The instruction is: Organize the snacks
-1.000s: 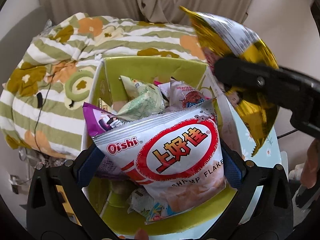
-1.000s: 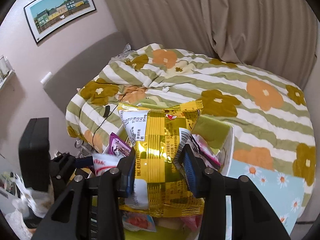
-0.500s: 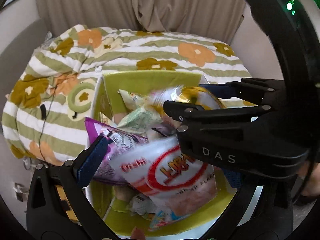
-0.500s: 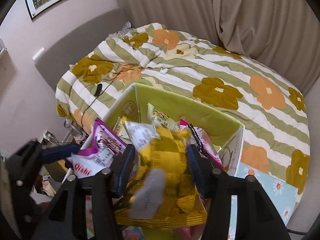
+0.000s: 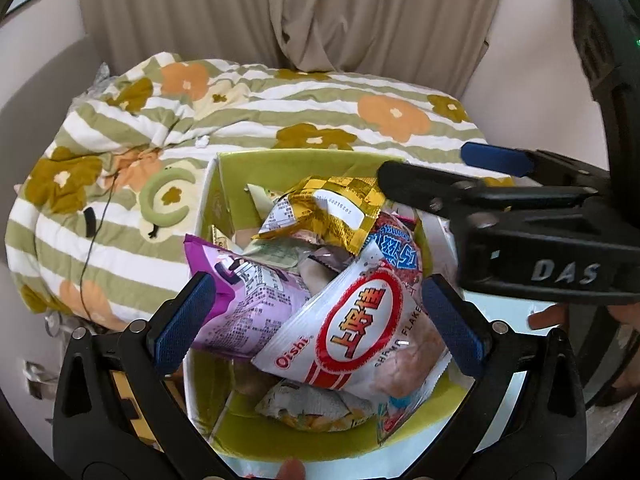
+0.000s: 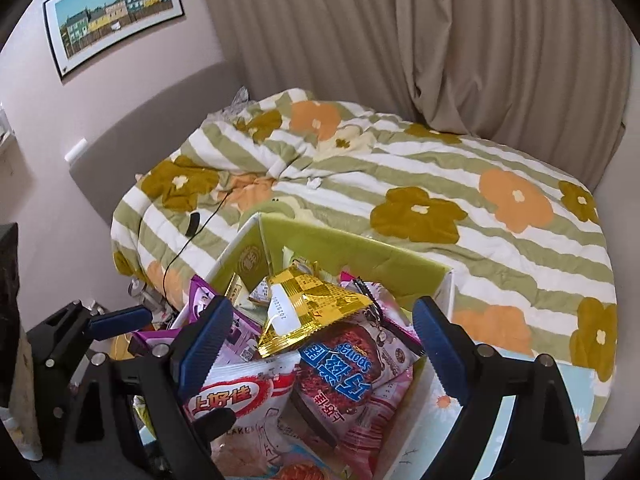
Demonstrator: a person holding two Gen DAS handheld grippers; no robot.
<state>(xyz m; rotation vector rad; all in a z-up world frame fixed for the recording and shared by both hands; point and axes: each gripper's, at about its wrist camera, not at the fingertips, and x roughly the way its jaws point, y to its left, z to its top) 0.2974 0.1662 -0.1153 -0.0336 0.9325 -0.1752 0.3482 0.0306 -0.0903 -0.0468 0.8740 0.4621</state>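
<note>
A white cardboard box [image 5: 304,156] with a green lining is heaped with snack bags. My left gripper [image 5: 318,320] hangs open over its near end. A white and red Oishi shrimp flakes bag [image 5: 360,336] lies tilted on the heap between its pads, not pressed. A purple bag [image 5: 248,292] lies beside the left pad. My right gripper [image 6: 322,344] is over the box [image 6: 352,240], its jaws opening. A gold checked bag [image 6: 316,304] rests free on the heap just beyond them, also seen as the gold bag [image 5: 332,208]. A red and blue bag [image 6: 344,364] lies under it.
A bed with a green-striped flowered quilt [image 6: 400,184] lies behind the box, a black cable [image 6: 192,232] trailing over it. Beige curtains [image 6: 400,40] hang at the back and a framed picture [image 6: 116,8] on the left wall. A light blue daisy-print surface [image 6: 576,396] lies to the right.
My right gripper has opened and let go of the gold bag, which dropped onto the heap. The Oishi bag has tipped sideways and settled lower. My left gripper has risen a little.
</note>
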